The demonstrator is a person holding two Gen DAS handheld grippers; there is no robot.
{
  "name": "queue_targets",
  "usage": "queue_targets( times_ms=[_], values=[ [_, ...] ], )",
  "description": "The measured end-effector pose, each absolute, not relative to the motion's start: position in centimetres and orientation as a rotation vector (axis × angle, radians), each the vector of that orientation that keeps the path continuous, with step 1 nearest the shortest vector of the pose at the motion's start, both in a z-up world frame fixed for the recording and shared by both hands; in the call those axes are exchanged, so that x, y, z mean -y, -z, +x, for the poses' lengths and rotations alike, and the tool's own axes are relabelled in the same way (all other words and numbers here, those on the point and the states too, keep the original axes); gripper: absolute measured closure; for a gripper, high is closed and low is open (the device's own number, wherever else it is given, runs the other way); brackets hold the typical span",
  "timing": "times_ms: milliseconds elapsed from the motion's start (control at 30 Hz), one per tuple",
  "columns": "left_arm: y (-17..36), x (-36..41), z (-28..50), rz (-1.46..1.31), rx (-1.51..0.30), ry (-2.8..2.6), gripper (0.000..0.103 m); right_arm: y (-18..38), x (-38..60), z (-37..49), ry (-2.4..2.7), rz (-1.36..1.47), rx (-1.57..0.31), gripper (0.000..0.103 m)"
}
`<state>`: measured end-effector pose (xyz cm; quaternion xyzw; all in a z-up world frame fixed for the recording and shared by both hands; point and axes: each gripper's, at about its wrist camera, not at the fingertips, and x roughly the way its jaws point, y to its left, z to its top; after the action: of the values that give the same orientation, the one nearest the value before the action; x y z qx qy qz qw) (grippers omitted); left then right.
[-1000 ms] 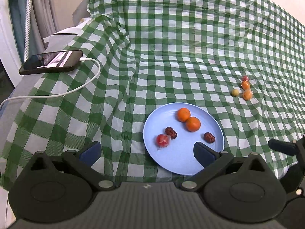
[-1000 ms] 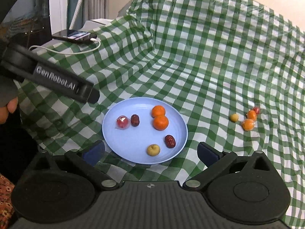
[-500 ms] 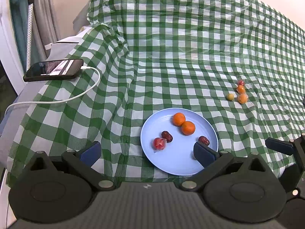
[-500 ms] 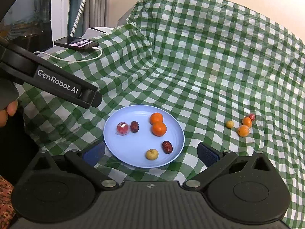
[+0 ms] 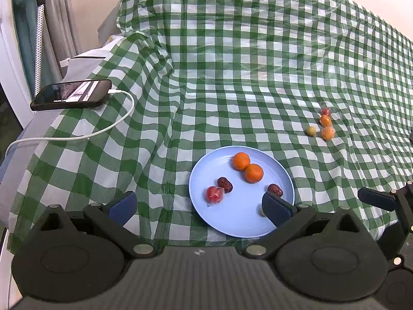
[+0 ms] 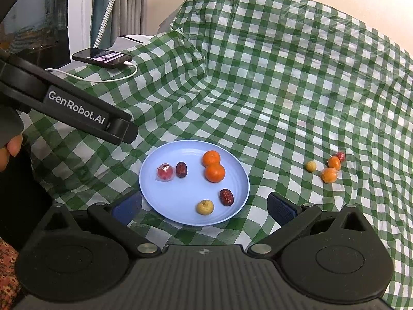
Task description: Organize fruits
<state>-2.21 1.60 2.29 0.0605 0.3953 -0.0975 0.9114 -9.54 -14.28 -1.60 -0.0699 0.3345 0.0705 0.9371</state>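
Observation:
A light blue plate (image 6: 180, 206) (image 5: 232, 222) lies on the green checked cloth. It holds two oranges (image 6: 213, 166) (image 5: 247, 167), two dark red dates (image 6: 226, 196) (image 5: 224, 184), a wrapped red fruit (image 6: 165, 172) (image 5: 214, 194) and a small yellow fruit (image 6: 205, 207). Further right on the cloth is a cluster: a yellow fruit (image 6: 311, 166) (image 5: 311, 131), two orange ones (image 6: 330, 175) (image 5: 327, 132) and a red one (image 6: 340, 156) (image 5: 325, 111). My left gripper (image 5: 200, 206) and right gripper (image 6: 204, 206) both hang open and empty near the plate's front edge.
A black phone (image 5: 71, 94) (image 6: 102, 56) on a white cable (image 5: 77, 137) lies at the back left, on the cloth's edge. The cloth rises in folds behind the plate. The other gripper's body (image 6: 64, 106) and a hand (image 6: 10, 152) fill the right wrist view's left side.
Both grippers have drawn back and up a little, so the plate and fruit look smaller and lower. No fruit has moved and both grippers stay open.

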Motion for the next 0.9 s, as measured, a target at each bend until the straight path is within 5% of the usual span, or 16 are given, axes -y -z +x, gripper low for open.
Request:
queue_targets(
  times_ms=[900],
  values=[
    [-1.0,-1.2,-1.2,0.134,-0.858,0.193,0.0,2.8,15.1,-8.4,-0.127,-0.099,-0.725,0.001]
  ],
)
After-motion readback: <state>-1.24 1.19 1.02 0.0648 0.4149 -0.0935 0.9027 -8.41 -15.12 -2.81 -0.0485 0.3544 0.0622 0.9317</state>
